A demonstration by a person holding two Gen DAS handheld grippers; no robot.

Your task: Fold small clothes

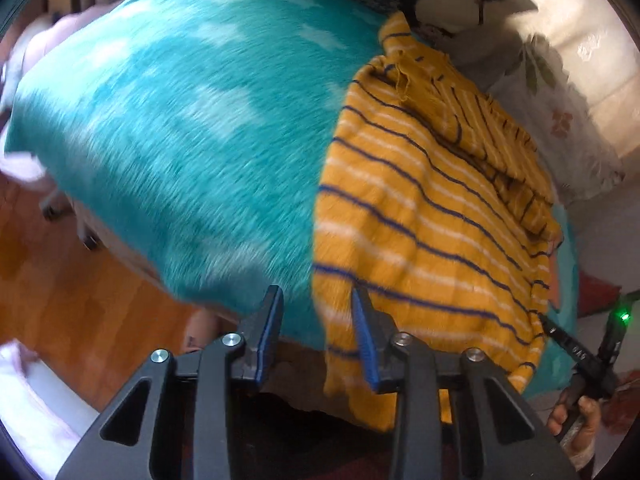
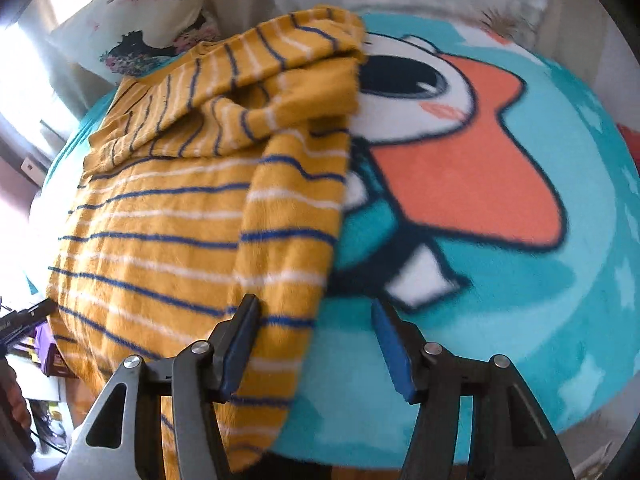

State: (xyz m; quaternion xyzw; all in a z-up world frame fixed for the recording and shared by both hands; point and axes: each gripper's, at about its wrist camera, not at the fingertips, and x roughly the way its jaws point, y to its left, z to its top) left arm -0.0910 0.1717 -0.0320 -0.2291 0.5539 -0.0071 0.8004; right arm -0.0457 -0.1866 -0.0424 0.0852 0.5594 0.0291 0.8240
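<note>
Striped yellow top (image 2: 168, 216) is lying on teal blanket (image 2: 520, 280), hem hanging off near edge, one sleeve already folded in. Both tongs, left (image 1: 316, 308) & right (image 2: 316, 320), are gaping, gripping nothing. Judging: grab hem corners w/ both, lift evenly.

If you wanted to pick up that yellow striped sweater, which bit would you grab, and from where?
Probably the long sleeve folded across the yellow striped sweater, near its cuff end at the blanket's near edge. It lies loose on top as a narrow band, so the right gripper, its jaws open, could come in from the near edge and close across it.
</note>
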